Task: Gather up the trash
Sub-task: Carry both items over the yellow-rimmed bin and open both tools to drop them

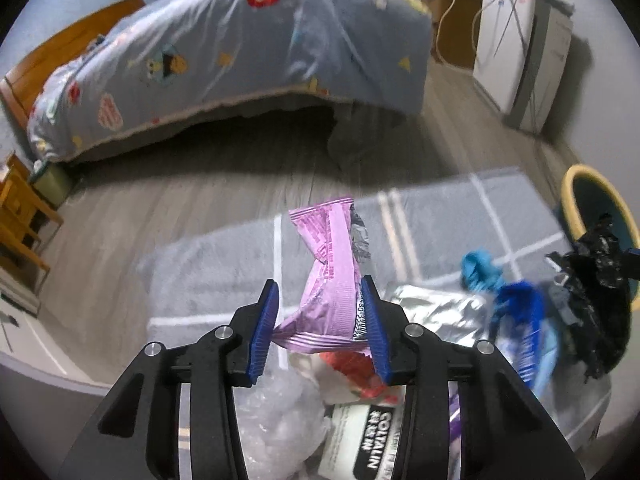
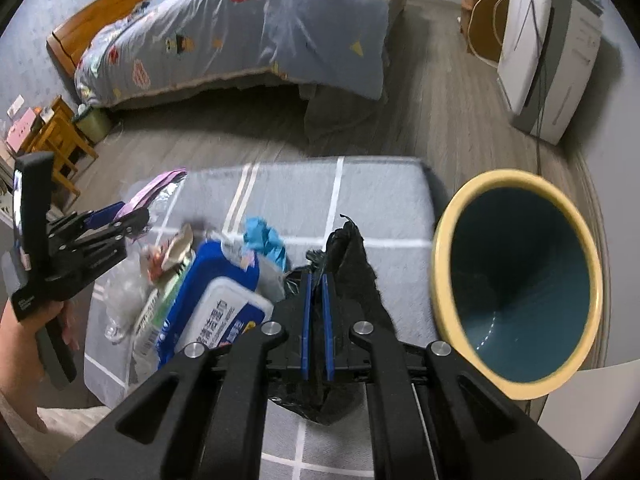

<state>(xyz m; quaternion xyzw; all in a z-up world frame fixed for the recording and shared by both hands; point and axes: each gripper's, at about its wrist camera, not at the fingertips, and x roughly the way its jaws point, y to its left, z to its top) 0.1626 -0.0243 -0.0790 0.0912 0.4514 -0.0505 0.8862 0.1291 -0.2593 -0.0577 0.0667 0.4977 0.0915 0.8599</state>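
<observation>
Left claw (image 1: 320,316) clamped on pink wrapper (image 1: 332,280) above rug (image 1: 440,216). Right claw (image 2: 317,312) pinching black plastic bag (image 2: 352,264) beside bin (image 2: 516,280).

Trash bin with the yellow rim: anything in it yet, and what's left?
Done: nothing visible inside the teal, yellow-rimmed trash bin. In hand: left tongs grip a pink foil wrapper; right tongs are shut on a black plastic bag. Left on the grey mat: blue wet-wipes pack, teal glove, clear plastic.
</observation>
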